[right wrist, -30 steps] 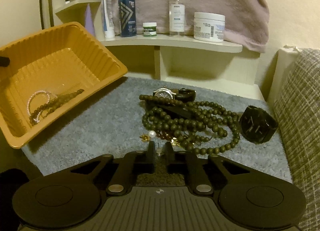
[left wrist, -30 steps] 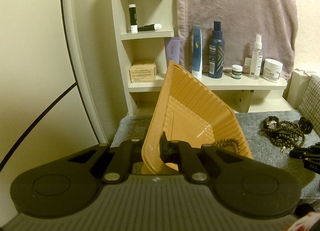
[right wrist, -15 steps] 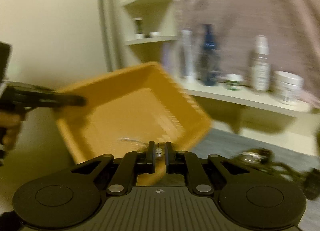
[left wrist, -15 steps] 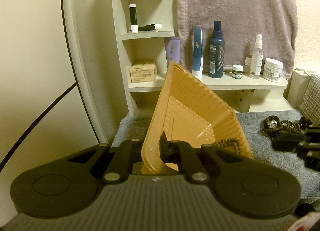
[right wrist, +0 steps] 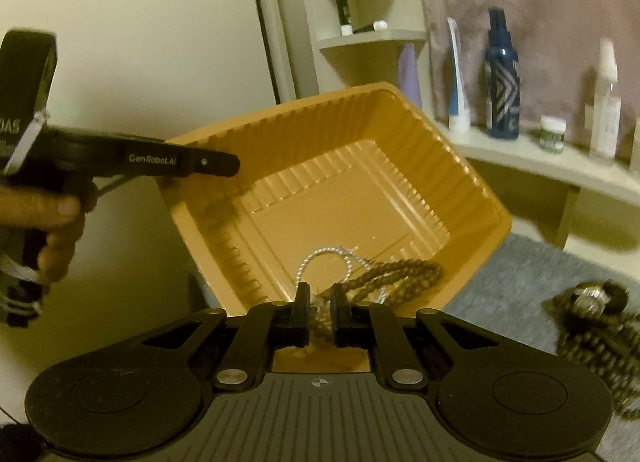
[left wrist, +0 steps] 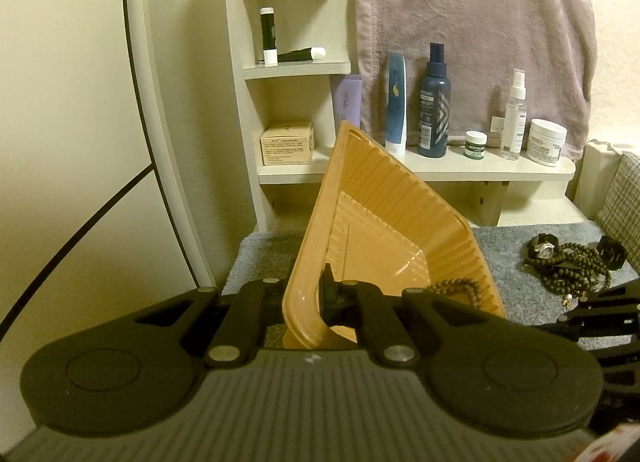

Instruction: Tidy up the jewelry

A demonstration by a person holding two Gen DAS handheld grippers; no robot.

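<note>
Jewelry still heaped on the grey mat [left wrist: 508,258] waits while the left gripper [left wrist: 308,298] pinches the orange tray's [right wrist: 320,130] rim, tilting it so the slightly parted right gripper [right wrist: 319,304] reaches inside, its load unclear.

Both wrist views face the shelf; both share the tray [left wrist: 384,214]; right slightly blurred.

Black grippers [right wrist: 319,316] (silver, perhaps steel, screws)

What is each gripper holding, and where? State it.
Left gripper: the orange ribbed plastic tray, clamped by its rim. Right gripper: cannot tell.
</note>
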